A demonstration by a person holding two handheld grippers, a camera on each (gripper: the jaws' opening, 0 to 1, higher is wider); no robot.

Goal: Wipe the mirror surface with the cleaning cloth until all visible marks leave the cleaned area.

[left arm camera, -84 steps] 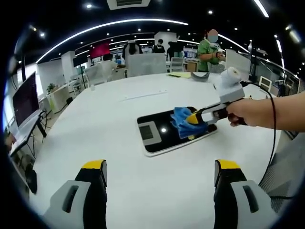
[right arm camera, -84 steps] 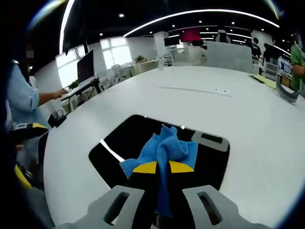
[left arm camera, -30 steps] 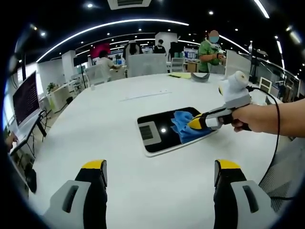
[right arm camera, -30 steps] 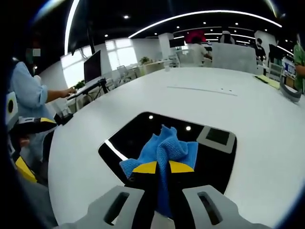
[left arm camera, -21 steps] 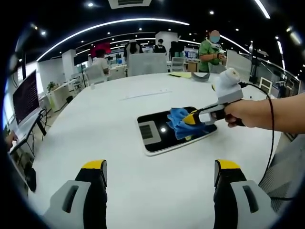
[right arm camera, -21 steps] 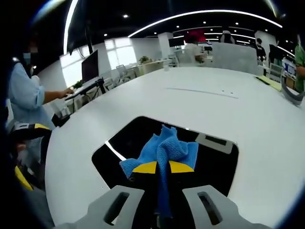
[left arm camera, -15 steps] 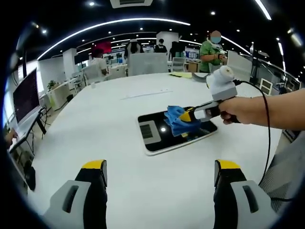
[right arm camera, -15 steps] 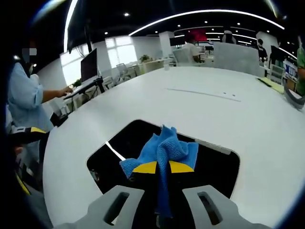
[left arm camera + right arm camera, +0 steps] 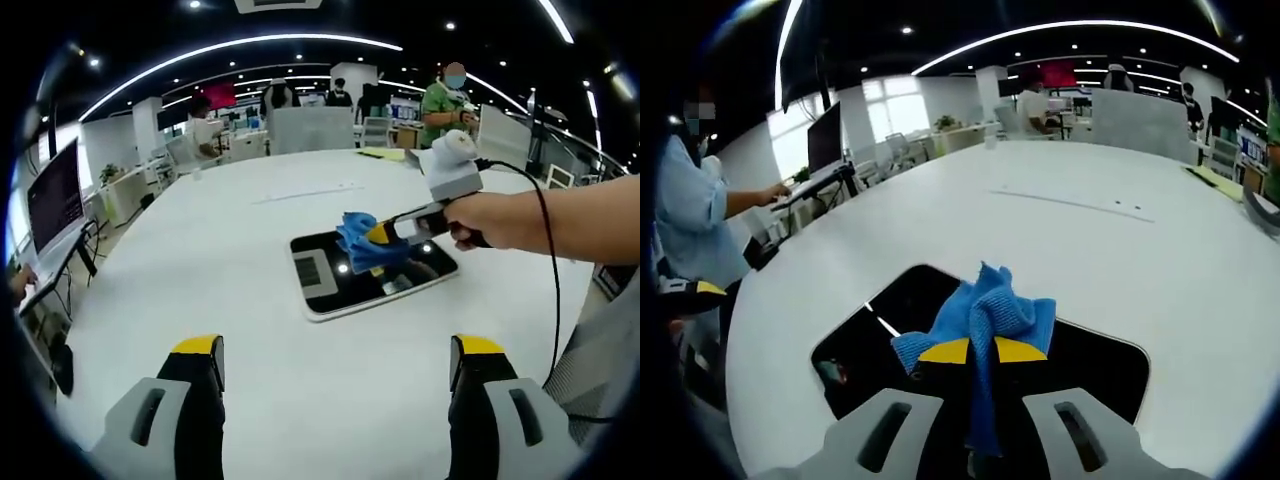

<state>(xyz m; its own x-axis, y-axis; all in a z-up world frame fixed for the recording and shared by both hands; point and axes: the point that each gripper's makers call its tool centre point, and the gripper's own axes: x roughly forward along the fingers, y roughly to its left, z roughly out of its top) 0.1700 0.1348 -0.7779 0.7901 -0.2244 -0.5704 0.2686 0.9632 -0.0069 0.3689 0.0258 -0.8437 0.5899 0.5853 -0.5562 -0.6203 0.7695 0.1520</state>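
Jaws of the right gripper clamp a bunched blue cleaning cloth against the dark mirror, which lies flat on a wide white table. The left gripper hangs spread and empty above bare tabletop, well short of the mirror. A person's hand steers the right gripper, its black cable trailing off. The cloth hides the glass beneath it, so any marks there cannot be judged. Behind, an open-plan office with a monitor and a standing person in green.
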